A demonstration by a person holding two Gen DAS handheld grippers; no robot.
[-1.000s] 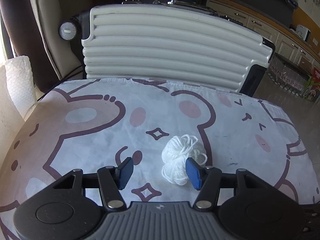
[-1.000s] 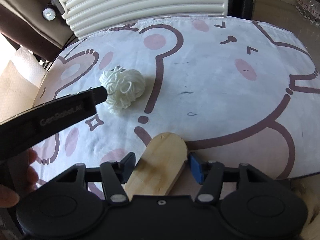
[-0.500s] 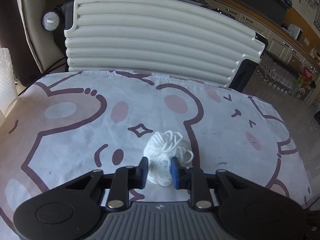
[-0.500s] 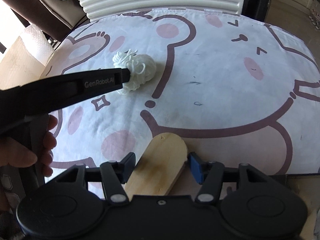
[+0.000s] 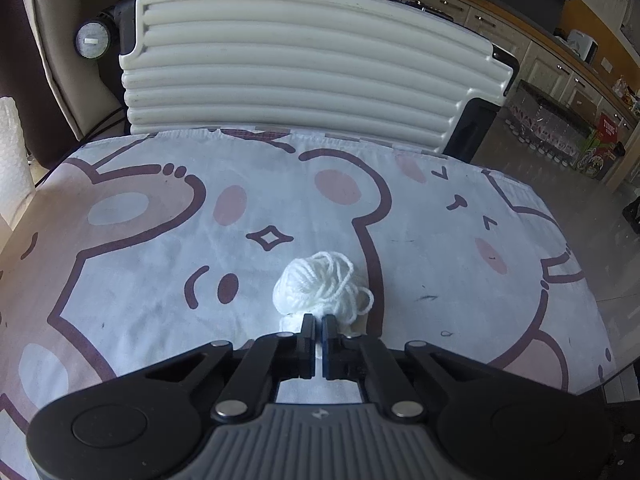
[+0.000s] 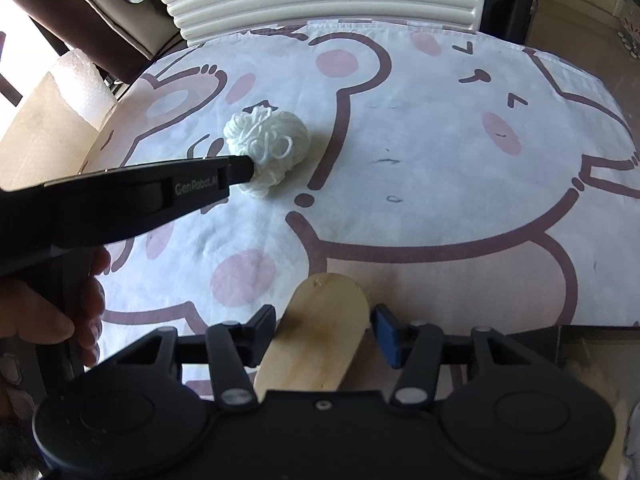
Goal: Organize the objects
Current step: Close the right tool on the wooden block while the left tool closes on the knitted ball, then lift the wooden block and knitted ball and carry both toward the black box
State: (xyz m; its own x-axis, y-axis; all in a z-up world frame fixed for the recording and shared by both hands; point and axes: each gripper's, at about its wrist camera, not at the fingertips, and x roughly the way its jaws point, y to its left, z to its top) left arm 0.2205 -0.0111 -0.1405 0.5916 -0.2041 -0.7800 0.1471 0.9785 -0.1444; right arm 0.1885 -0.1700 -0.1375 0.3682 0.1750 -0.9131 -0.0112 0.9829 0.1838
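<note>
A white ball of yarn lies on the bear-print cloth. My left gripper is shut on the near edge of the yarn ball, with strands pinched between its pads. In the right wrist view the left gripper reaches in from the left and grips the yarn ball. My right gripper is open near the cloth's front edge, and a flat wooden piece sits between its fingers without being clamped.
A ribbed cream suitcase stands behind the cloth-covered table. Bubble wrap and a cardboard box are off the left edge. Cabinets and floor lie to the right.
My left gripper has closed from open onto the yarn ball and moved slightly forward. The right gripper has stayed open around the wooden piece.
</note>
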